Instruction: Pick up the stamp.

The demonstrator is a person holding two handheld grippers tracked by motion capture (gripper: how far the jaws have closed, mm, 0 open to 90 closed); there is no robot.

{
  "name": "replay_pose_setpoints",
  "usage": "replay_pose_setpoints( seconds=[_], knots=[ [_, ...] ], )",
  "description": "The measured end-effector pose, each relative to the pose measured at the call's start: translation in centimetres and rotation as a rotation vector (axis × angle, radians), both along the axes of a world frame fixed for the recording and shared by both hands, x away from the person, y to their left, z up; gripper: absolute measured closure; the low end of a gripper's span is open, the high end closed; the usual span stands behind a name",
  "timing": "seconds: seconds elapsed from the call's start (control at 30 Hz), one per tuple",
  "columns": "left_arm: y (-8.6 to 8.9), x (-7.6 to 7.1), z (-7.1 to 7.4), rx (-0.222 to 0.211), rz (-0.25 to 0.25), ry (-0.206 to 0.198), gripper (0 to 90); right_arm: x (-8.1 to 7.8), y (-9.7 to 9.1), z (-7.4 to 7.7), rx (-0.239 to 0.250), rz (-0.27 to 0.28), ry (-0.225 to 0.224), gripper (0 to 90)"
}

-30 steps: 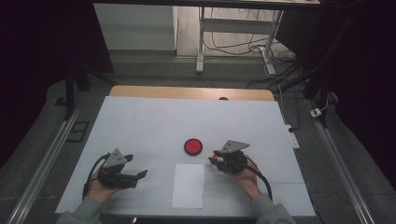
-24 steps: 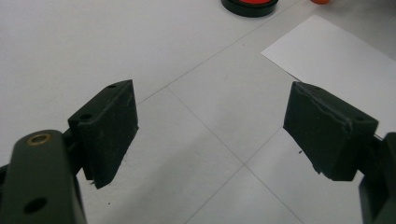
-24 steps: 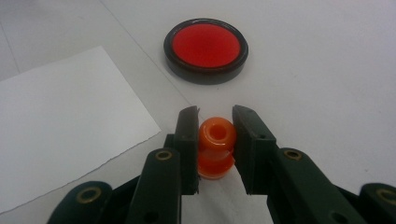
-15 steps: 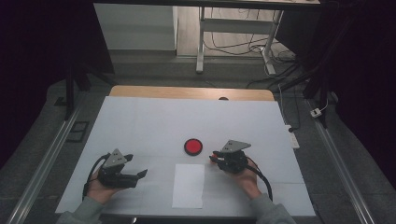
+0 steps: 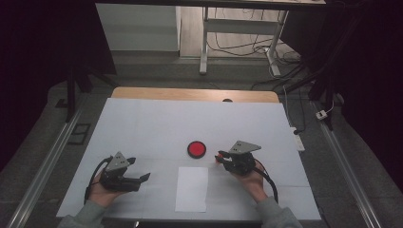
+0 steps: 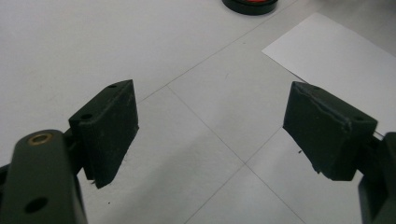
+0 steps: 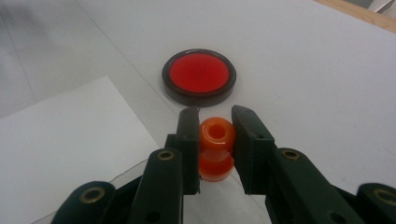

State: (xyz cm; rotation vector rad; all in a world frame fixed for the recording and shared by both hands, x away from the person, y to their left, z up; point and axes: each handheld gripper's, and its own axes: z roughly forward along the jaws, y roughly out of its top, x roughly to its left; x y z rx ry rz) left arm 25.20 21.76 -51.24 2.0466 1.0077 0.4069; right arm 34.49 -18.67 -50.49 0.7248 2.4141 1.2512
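I am holding the right tool (image 7: 215, 122) clamped on a small orange plastic spool-shaped piece (image 7: 216, 145), its two black jaws pressing on either side of it after closing in over the last moment. In the right gripper view the orange piece is sitting just in front of the round red disc with a black rim (image 7: 199, 76), on the near side of it and not touching it. That red disc is my landmark here: in the high view it (image 5: 196, 149) is lying near the middle of the white tabletop (image 5: 190, 118), and the right tool (image 5: 221, 157) is resting just to the right of the disc, with my hand (image 5: 251, 181) behind it.

A white rectangular sheet of paper (image 5: 192, 188) is lying flat on the nearer side of the disc (close to it, but apart).

The left tool (image 5: 141, 178) is sitting well to the left of the disc and nearer to me, its jaws standing wide apart with nothing between them; in the left gripper view I am seeing bare tabletop (image 6: 196, 135) between the pads, with the disc's rim (image 6: 250, 5) at the far edge.
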Motion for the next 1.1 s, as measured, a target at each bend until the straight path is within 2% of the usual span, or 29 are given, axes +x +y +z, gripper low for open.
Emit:
replay_pose_setpoints(
  seconds=[0.2, 0.57, 0.97, 1.1],
  knots=[
    [0.0, 0.0, -0.1, 0.003, -0.001, 0.004, 17.8, -0.1, -0.5, 0.5, 0.022, -0.012, -0.012, 72.1],
    [-0.1, 0.1, -0.2, 0.004, 0.001, 0.007, 17.9, -0.9, -1.4, 2.5, 0.156, -0.004, -0.02, 72.1],
    [0.0, 0.2, -0.3, 0.007, 0.005, 0.008, 17.9, -2.1, -0.9, 4.8, 0.191, 0.02, -0.072, 72.1],
    [0.0, 0.2, -0.3, 0.006, 0.008, 0.009, 18.0, -2.6, -0.5, 5.4, 0.197, 0.036, -0.076, 72.1]
  ],
)
